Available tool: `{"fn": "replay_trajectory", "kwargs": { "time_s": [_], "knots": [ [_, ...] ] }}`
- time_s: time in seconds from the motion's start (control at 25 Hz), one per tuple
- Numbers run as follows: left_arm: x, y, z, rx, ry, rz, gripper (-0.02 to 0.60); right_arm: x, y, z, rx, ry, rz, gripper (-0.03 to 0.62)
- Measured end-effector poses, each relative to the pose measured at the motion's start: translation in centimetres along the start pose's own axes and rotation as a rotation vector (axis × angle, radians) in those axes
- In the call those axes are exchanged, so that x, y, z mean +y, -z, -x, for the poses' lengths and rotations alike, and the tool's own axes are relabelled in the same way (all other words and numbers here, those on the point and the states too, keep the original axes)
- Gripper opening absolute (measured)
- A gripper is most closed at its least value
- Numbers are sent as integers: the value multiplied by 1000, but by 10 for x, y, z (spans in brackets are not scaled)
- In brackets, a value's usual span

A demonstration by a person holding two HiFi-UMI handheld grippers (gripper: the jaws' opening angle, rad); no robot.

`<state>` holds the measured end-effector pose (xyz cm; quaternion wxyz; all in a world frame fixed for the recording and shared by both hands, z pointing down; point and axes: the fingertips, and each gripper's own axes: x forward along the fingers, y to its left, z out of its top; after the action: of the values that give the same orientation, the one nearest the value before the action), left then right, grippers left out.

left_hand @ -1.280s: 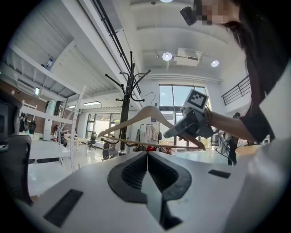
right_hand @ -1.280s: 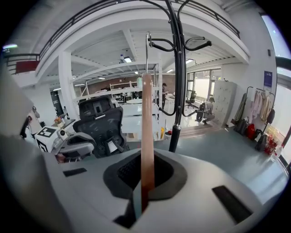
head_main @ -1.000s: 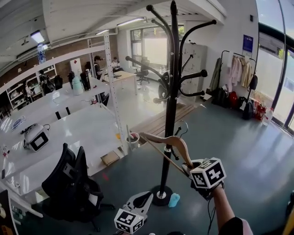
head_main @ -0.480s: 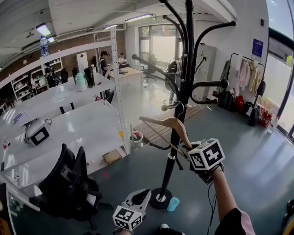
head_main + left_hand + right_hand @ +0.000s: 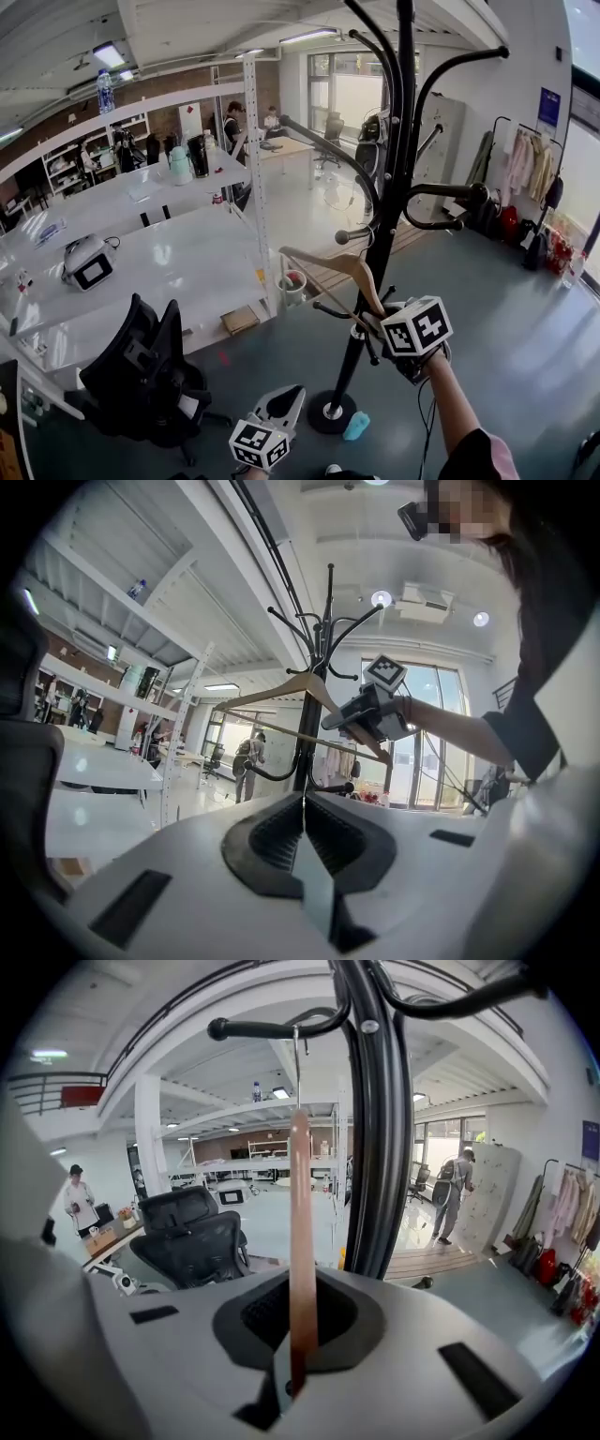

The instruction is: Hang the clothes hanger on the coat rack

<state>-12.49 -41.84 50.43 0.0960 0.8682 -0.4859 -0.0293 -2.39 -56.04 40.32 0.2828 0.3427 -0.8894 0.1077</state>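
Note:
The black coat rack (image 5: 386, 225) stands on a round base (image 5: 332, 412), with curved arms higher up. My right gripper (image 5: 380, 325) is shut on one end of a wooden hanger (image 5: 336, 269), which it holds up beside the pole. In the right gripper view the hanger (image 5: 299, 1241) runs edge-on out of the shut jaws (image 5: 292, 1372). Its wire hook (image 5: 297, 1058) reaches up to a knobbed rack arm (image 5: 272, 1029); I cannot tell whether it rests on it. My left gripper (image 5: 289, 394) hangs low near the base, shut and empty (image 5: 302, 803).
A black office chair (image 5: 141, 375) stands at the left by long white tables (image 5: 169, 253) and a white shelving post (image 5: 260, 187). A small blue object (image 5: 356, 427) lies beside the rack's base. A clothes rail (image 5: 525, 164) stands at the far right wall. People stand in the background.
The rack has come closer in view. My right gripper has carried the hanger toward the pole, bringing its hook up to a lower arm. The left gripper has moved along, still shut.

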Motion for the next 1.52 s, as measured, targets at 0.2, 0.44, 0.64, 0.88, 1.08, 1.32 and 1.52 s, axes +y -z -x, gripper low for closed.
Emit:
{"fn": "replay_trajectory", "kwargs": {
  "time_s": [0.2, 0.44, 0.64, 0.88, 1.08, 1.32, 1.52],
  "knots": [
    [2, 2, -2, 2, -17, 7, 6, -8, -5, -3, -88, 49, 12, 6],
    [1, 6, -2, 10, -15, 11, 6, -16, -18, 14, -228, 78, -66, 118],
    [-2, 10, 7, 16, -1, 10, 6, -17, -17, 45, -305, 201, -62, 146],
    [-17, 20, 32, 41, 27, 20, 6, 9, -16, 100, -431, 386, -39, 156],
    [-33, 37, 61, 78, 71, 25, 6, 47, 10, 126, -466, 329, -129, 156],
    [-58, 63, 97, 125, 126, 40, 6, 101, 81, 133, -411, 300, -227, 155],
    [-87, 66, 111, 134, 178, 41, 6, 141, 133, 139, -362, 273, -290, 155]
  ]
}}
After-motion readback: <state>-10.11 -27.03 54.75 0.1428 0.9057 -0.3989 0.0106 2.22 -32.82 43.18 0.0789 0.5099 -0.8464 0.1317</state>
